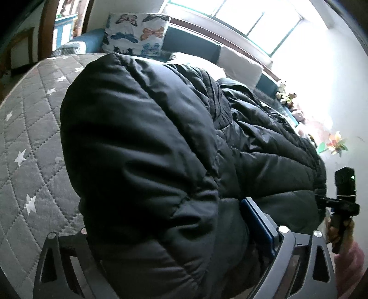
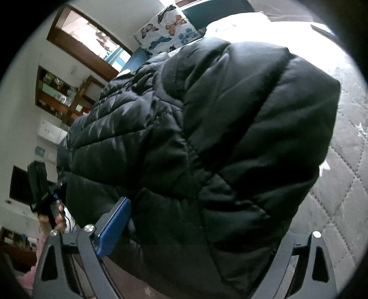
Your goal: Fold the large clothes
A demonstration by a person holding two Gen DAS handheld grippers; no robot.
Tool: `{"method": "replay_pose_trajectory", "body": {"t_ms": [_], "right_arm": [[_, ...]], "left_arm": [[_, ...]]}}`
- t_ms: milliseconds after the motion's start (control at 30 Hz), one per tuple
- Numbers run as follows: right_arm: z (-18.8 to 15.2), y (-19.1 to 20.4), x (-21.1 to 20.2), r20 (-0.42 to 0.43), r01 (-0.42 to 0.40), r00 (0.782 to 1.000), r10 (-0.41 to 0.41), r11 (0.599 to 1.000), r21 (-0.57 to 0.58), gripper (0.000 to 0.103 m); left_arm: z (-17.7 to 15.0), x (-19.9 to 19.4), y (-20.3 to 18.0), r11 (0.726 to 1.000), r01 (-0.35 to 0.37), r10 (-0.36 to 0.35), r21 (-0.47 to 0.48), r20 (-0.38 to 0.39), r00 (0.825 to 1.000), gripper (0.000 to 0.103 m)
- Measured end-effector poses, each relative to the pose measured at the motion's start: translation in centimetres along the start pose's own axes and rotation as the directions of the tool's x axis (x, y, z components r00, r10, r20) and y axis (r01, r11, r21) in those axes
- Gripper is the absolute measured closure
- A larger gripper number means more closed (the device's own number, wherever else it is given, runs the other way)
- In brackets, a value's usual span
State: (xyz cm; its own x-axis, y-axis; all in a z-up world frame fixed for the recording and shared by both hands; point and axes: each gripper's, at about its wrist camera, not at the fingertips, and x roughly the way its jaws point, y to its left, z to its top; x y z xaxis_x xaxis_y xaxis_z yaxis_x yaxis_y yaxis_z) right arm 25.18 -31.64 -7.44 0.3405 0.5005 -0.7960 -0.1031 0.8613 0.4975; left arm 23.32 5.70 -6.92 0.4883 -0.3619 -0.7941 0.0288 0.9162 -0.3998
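Observation:
A black quilted puffer jacket (image 1: 161, 142) fills the left wrist view, bunched in a thick fold above the grey star-patterned bedspread (image 1: 27, 128). My left gripper (image 1: 174, 232) is shut on the jacket; its blue-padded right finger (image 1: 260, 225) presses the fabric, the left finger is hidden under it. In the right wrist view the same jacket (image 2: 207, 138) bulges between my right gripper's (image 2: 207, 230) fingers, with the blue-padded left finger (image 2: 115, 227) against it. The right gripper also shows at the right edge of the left wrist view (image 1: 342, 202), the left gripper at the left edge of the right wrist view (image 2: 46, 197).
A butterfly-print pillow (image 1: 135, 34) and a white pillow (image 1: 239, 66) lie at the head of the bed under a bright window (image 1: 253, 20). Small toys (image 1: 287, 96) line the far bedside. A wooden shelf (image 2: 59, 94) and doorway (image 2: 87, 41) stand beyond the bed.

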Motion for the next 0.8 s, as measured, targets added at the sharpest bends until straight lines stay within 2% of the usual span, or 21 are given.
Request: {"method": "replay_pose_trajectory", "body": {"t_ms": [167,267,367,467,567,667,733,800], "right_arm": [[0.0,-0.6,0.2,-0.01,-0.037,0.999,0.037,0.999,0.017,0.001],[0.5,-1.6,0.6,-0.009,-0.09,0.996,0.09,0.995,0.046,0.0],[0.5,-1.8,0.5,-0.009,-0.1,0.995,0.101,0.994,0.033,0.0],[0.8,-1.8,0.6,-0.01,-0.101,0.995,0.102,0.995,0.022,0.0],[0.8,-1.4,0.6,-0.008,-0.078,0.997,0.078,0.997,0.008,0.0],[0.3,-0.6,-0.2,0.014,-0.06,0.998,0.06,0.998,-0.021,0.01],[-0.1,0.2,-1.0,0.038,-0.048,0.998,0.05,0.998,-0.037,0.029],[-0.5,0.4,-1.8,0.05,-0.054,0.997,0.056,0.998,-0.038,0.038]], "left_arm": [[1.2,0.1,2.0,0.994,0.09,-0.094,-0.068,-0.055,0.994,0.0],[1.8,0.4,3.0,0.986,0.123,-0.133,-0.113,-0.089,0.987,0.0],[2.7,1.0,3.5,0.985,0.127,-0.139,-0.119,-0.104,0.985,0.0],[2.9,2.0,4.2,0.971,0.16,-0.182,-0.177,-0.121,0.976,0.0],[3.0,1.9,4.2,0.973,0.152,-0.173,-0.172,-0.119,0.978,0.0],[2.8,1.3,3.9,0.976,0.153,-0.17,-0.155,-0.103,0.98,0.008],[2.8,0.6,3.4,0.98,0.148,-0.162,-0.136,-0.096,0.982,0.016],[2.8,0.0,3.2,0.982,0.148,-0.161,-0.118,-0.106,0.981,0.018]]}}
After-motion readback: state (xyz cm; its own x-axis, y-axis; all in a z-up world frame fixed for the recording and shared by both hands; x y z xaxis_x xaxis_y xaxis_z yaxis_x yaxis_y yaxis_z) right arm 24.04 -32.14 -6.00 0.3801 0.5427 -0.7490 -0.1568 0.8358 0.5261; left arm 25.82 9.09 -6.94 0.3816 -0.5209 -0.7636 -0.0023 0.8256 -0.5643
